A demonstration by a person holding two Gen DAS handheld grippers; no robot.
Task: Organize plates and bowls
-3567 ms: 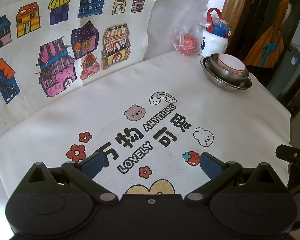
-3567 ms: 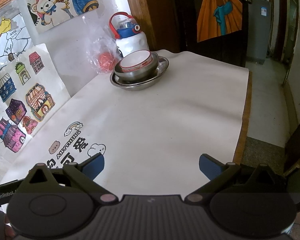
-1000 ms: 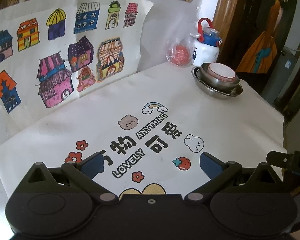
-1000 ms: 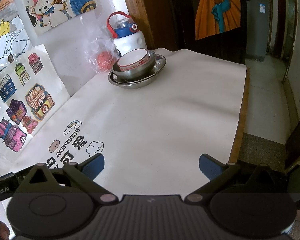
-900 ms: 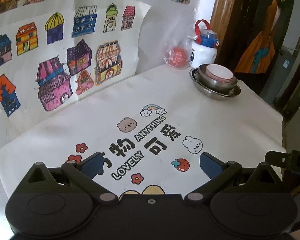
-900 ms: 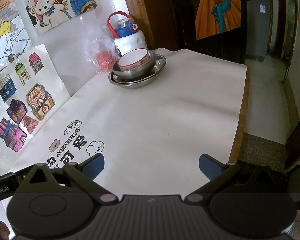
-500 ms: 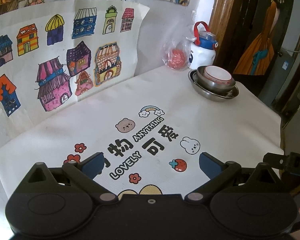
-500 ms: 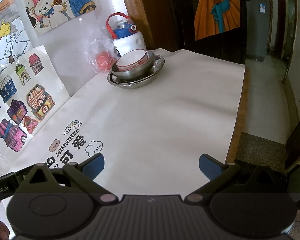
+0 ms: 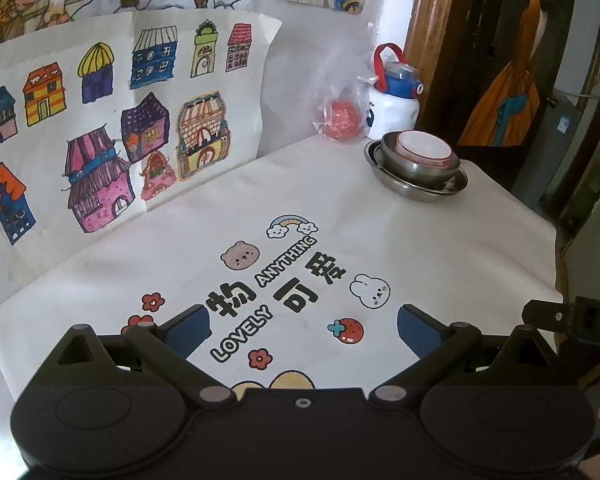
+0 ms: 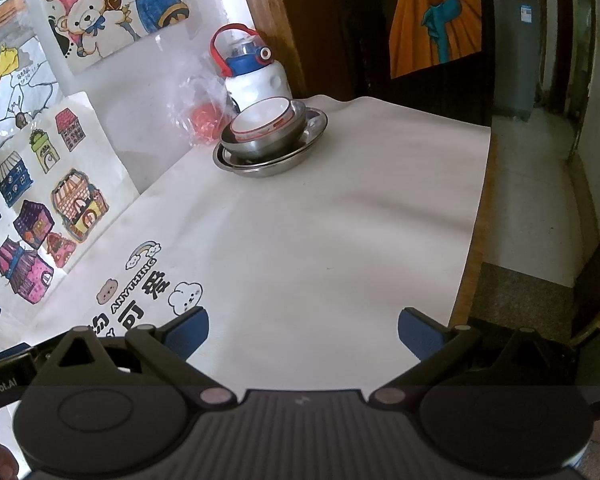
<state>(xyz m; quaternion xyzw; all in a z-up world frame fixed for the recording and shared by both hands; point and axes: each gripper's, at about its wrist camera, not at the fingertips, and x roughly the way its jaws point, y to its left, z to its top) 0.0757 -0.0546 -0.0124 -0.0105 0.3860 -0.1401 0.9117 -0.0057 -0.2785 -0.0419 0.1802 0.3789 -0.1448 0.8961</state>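
A white bowl with a red rim [image 9: 423, 147] [image 10: 262, 121] sits inside a steel bowl [image 9: 416, 164] [image 10: 268, 142], which sits on steel plates [image 9: 424, 191] [image 10: 276, 166] at the table's far corner. My left gripper [image 9: 303, 326] is open and empty, low over the printed cloth near the front edge, far from the stack. My right gripper [image 10: 303, 326] is open and empty over the plain cloth, also far from the stack.
A white and blue bottle with a red handle [image 9: 394, 100] [image 10: 254, 70] and a bagged red object [image 9: 342, 122] [image 10: 206, 118] stand behind the stack by the wall. House drawings [image 9: 100, 120] lean on the wall. The table's right edge [image 10: 474, 248] drops to the floor.
Both grippers have drawn back slightly from the stack, which looks a little smaller and farther. Both stay open and empty.
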